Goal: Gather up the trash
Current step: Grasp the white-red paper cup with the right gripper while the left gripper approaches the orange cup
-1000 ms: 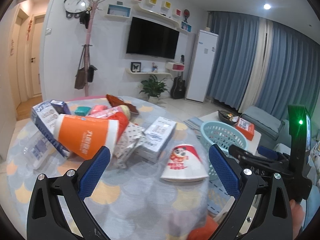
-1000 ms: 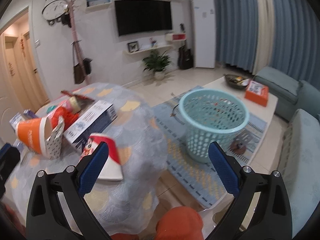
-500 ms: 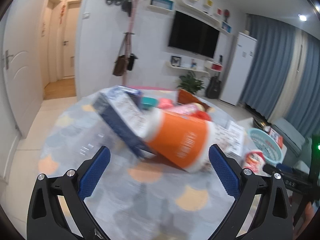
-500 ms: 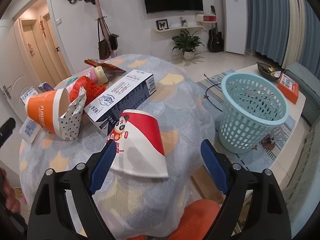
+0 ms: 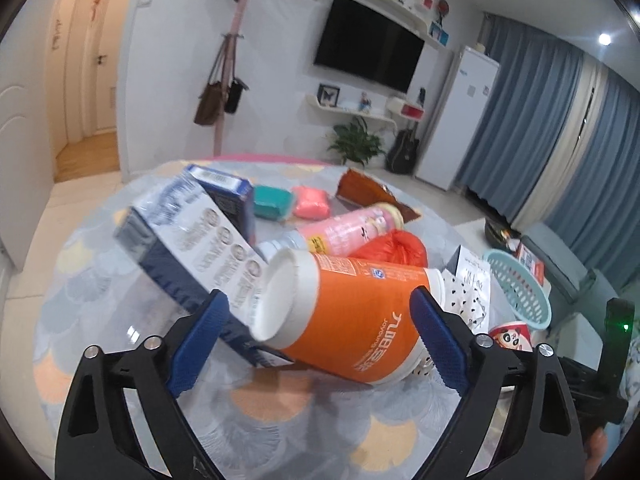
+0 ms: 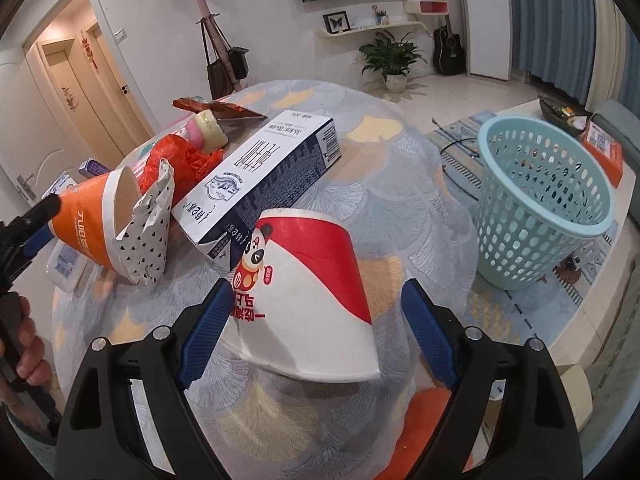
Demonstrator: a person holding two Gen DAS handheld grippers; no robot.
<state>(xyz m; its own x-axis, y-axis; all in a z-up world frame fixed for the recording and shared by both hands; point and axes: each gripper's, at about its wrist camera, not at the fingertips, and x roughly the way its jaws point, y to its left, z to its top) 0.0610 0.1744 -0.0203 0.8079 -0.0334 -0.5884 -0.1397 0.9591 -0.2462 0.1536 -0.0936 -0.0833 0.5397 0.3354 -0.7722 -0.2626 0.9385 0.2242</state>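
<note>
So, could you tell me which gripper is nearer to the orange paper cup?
Left. The left gripper has its open fingers either side of the orange paper cup, while the right gripper straddles the red-and-white panda cup, farther along the table.

Far beyond the fingers, a black flat-screen television (image 5: pixel 368 58) hangs on the white wall, above a leafy green potted plant (image 6: pixel 391 60). Right of it leans a black guitar (image 6: pixel 449 51).

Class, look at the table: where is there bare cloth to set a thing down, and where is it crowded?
Bare cloth lies along the table edge beyond the blue carton, towards the basket, and at the near edge before the orange cup. It is crowded behind that cup, where boxes, bottle and bag pile together.
</note>
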